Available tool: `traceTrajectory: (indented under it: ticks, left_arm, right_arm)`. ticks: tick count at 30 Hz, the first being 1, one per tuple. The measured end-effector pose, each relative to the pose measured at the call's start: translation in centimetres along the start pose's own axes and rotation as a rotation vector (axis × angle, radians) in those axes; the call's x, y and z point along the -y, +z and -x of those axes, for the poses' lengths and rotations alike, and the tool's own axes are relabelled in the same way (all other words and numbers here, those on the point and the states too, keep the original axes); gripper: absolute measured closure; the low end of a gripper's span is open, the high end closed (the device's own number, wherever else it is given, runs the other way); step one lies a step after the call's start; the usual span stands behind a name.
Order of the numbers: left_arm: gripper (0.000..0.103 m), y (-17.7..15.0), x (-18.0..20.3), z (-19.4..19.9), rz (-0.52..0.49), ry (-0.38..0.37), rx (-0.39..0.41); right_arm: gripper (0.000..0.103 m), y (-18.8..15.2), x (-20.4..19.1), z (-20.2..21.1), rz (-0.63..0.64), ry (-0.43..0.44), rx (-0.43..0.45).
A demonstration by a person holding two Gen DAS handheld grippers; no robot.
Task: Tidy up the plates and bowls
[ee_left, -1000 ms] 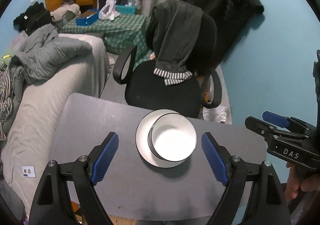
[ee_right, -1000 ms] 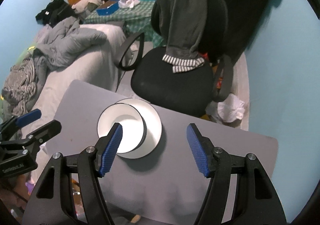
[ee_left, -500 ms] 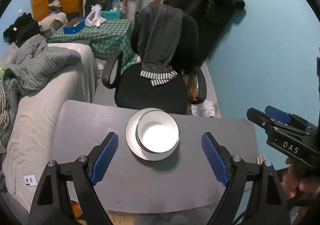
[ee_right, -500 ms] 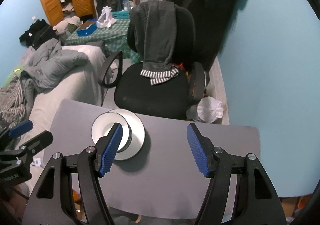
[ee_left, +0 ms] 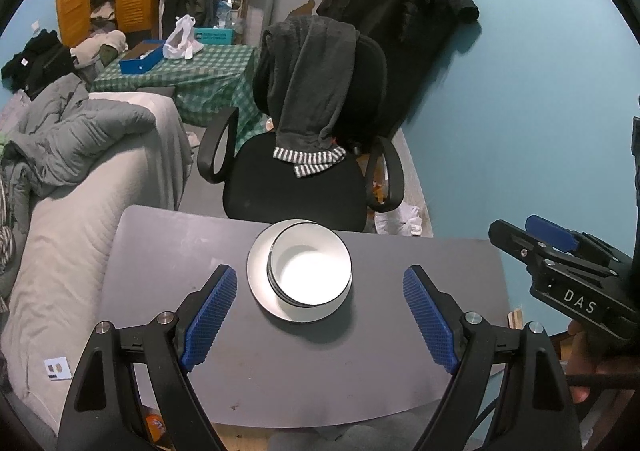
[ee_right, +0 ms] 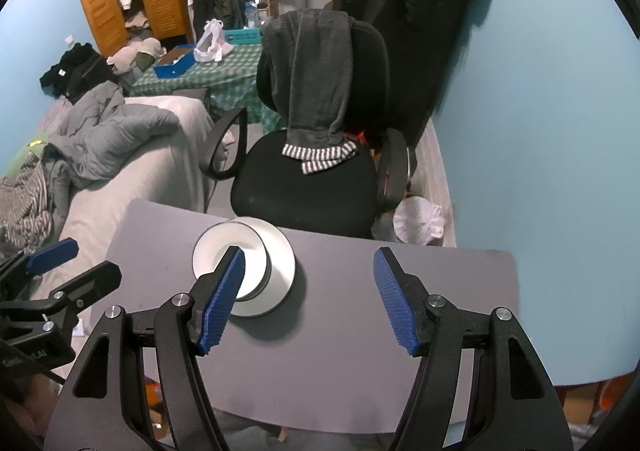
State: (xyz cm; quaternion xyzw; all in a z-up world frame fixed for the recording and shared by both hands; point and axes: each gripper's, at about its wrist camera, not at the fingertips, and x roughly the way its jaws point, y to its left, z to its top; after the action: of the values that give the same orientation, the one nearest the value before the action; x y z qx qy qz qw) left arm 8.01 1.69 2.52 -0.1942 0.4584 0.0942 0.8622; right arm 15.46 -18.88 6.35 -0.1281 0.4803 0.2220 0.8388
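At the far left a bed (ee_left: 80, 211) with a grey quilt (ee_left: 76, 139) runs alongside the grey table (ee_left: 200, 243), touching or nearly touching its left edge. Over the table's near left, the left gripper (ee_left: 320, 315) hangs above the top with its blue pads (ee_left: 208, 315) spread wide and nothing between them but bare table and, farther off, the crockery.

The stack sits at the middle of the table's far edge, just in front of the chair (ee_left: 296, 187). A white plate (ee_left: 260, 279) lies flat on the table, and white bowls (ee_left: 310, 265) with dark rims are nested on it, mouths straight up. How many bowls there are cannot be told; rim lines suggest more than one. The bowls sit off-centre, toward the plate's far right edge, leaving a crescent of plate bare at the near left. All are round, so no long axis shows.

A dark garment (ee_left: 316, 87) with a striped cuff hangs over the chair's back, with black coats (ee_left: 400, 31) against the blue wall (ee_left: 520, 111) behind.

To the right, the right gripper (ee_right: 308, 299) is held above the table's near middle, its fingers (ee_right: 394, 303) also well apart and empty. In its own view the left pad overlaps the bowls, but is raised clear of them. A hand (ee_left: 580, 363) holds this gripper at the right edge of the left view.
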Motion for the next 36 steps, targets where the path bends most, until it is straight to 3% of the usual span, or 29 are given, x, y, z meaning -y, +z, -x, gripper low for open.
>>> traceTrajectory:
  ticks: [19, 36]
  left_arm:
    - [0.017, 0.4, -0.4, 0.1, -0.01, 0.007, 0.005]
    - [0.017, 1.0, -2.2, -0.4, 0.024, -0.008, -0.039]
  right_arm:
    - [0.037, 0.3, 0.6, -0.4, -0.02, 0.003, -0.006]
    - [0.037, 0.8, -0.2, -0.6, -0.024, -0.004, -0.018]
